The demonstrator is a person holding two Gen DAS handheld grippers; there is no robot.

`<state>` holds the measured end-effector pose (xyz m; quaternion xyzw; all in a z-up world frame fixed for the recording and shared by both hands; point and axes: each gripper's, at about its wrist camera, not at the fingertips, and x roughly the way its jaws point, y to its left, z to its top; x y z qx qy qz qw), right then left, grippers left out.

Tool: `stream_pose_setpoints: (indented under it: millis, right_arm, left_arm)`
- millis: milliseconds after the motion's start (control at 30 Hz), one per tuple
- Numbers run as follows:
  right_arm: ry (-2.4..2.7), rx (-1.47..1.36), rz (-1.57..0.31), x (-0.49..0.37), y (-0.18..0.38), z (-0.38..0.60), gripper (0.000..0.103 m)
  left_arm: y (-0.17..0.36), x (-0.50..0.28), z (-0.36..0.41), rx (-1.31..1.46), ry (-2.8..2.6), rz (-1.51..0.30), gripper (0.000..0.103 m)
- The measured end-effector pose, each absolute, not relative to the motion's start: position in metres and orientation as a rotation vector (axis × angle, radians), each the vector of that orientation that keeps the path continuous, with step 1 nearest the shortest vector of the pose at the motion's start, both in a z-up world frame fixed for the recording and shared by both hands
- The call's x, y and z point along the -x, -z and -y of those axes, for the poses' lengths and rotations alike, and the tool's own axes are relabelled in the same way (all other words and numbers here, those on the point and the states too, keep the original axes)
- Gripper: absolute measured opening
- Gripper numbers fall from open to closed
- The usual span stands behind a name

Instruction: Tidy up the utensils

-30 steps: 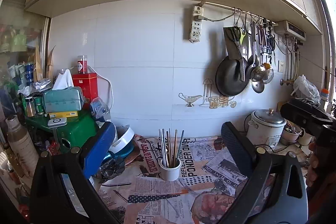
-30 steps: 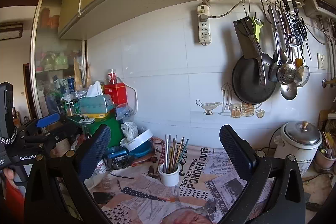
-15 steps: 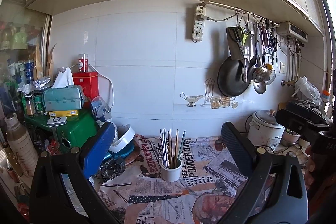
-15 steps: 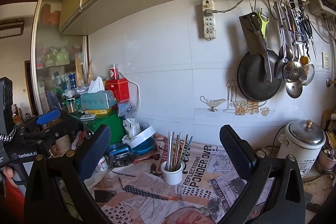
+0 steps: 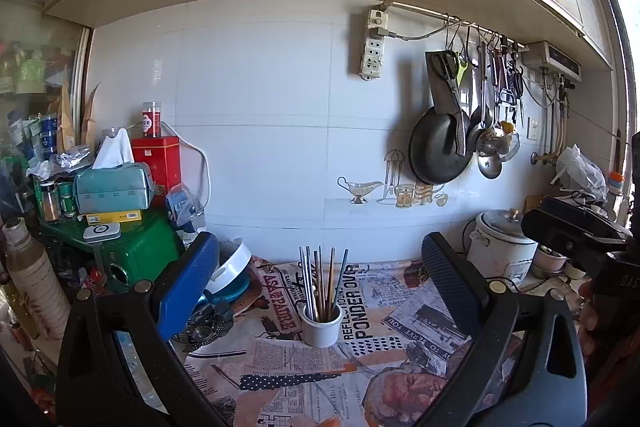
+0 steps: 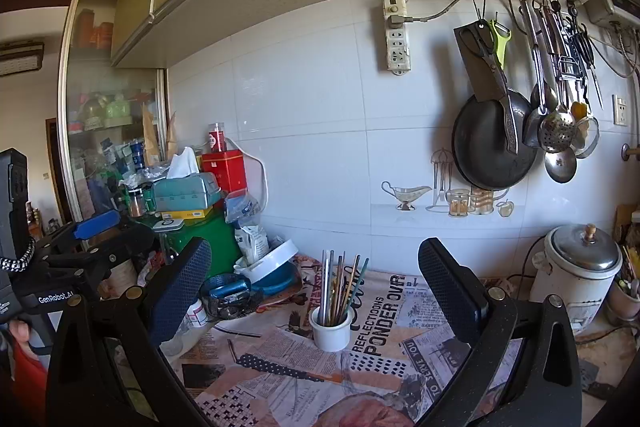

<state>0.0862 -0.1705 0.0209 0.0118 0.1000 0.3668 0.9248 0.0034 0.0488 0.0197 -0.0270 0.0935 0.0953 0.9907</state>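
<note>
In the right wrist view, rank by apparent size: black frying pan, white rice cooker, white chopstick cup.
1. Black frying pan hanging on the wall
2. White rice cooker, nearly alike
3. White chopstick cup, clearly smallest

Daylight came in from the bright window strip (image 5: 624, 39) at the right, blown out to white. The hanging black frying pan (image 5: 438, 151) cast a soft shadow leftwards on the glossy white wall tiles (image 5: 256, 115). Fisheye edges bent and vignetted dark; the centre stayed sharp.

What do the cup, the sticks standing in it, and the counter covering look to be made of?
Cup: likely glazed white ceramic, smooth with a soft sheen.
Sticks: mixed; some grey and shiny like metal, others brown like wood or bamboo.
Covering: newspaper, matte, with printed headlines and a crossword.
</note>
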Motion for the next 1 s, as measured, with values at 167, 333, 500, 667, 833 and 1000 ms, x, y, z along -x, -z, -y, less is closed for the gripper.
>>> stream_pose_setpoints:
  millis: [167, 333, 500, 667, 833, 1000]
  right_arm:
    - [-0.750, -0.025, -0.203, -0.0854, -0.0210, 0.1706, 0.103]
    - [-0.745, -0.026, -0.200, -0.0838, -0.0218, 0.1706, 0.103]
    - [-0.742, -0.025, -0.195, -0.0822, -0.0227, 0.1706, 0.103]
    - [-0.737, -0.024, -0.188, -0.0794, -0.0232, 0.1697, 0.103]
    - [-0.735, -0.022, -0.185, -0.0786, -0.0235, 0.1695, 0.103]
    - [-0.731, -0.023, -0.183, -0.0778, -0.0234, 0.1691, 0.103]
  left_arm:
    - [-0.0204, -0.0015, -0.0500, 0.059, -0.185, -0.179, 0.102]
    - [-0.0210, -0.0009, -0.0500, 0.054, -0.171, -0.179, 0.102]
    - [-0.0201, -0.0002, -0.0498, 0.050, -0.159, -0.185, 0.102]
    - [-0.0205, 0.0008, -0.0507, 0.051, -0.151, -0.185, 0.102]
    - [-0.0210, 0.0020, -0.0514, 0.052, -0.141, -0.183, 0.102]
    - [-0.0217, 0.0031, -0.0514, 0.050, -0.134, -0.175, 0.102]
